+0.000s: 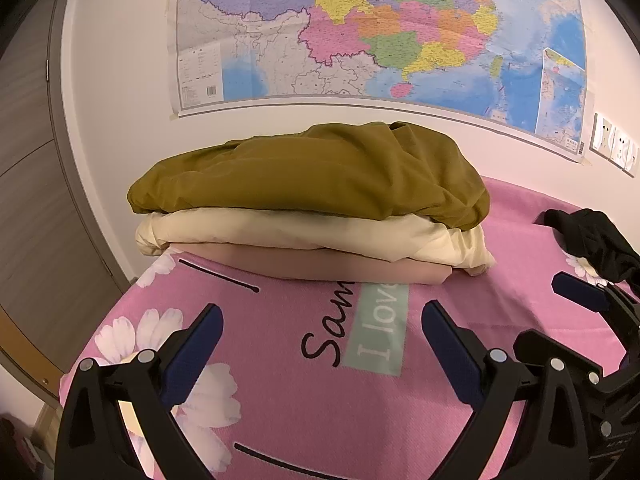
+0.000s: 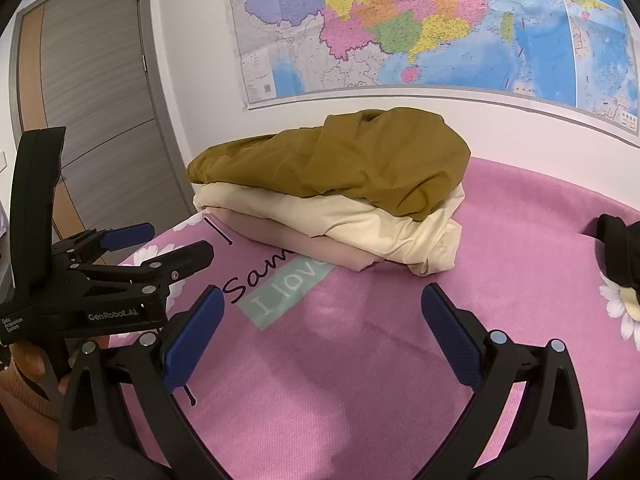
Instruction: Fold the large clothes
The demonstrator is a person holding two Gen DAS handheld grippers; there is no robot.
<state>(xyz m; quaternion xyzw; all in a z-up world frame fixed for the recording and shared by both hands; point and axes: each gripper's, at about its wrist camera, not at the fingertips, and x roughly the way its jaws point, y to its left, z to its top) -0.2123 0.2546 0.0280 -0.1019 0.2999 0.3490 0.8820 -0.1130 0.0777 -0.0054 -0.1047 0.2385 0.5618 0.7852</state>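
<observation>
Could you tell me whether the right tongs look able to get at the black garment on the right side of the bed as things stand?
Probably yes: the right tongs are open and empty, and only bare pink bedspread lies between them and the black garment.

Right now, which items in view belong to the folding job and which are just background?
Job:
olive-brown folded garment
cream folded garment
pale pink folded garment
crumpled black garment
left gripper, open
right gripper, open

Background:
pink floral bedspread
colourful wall map
grey door
</observation>
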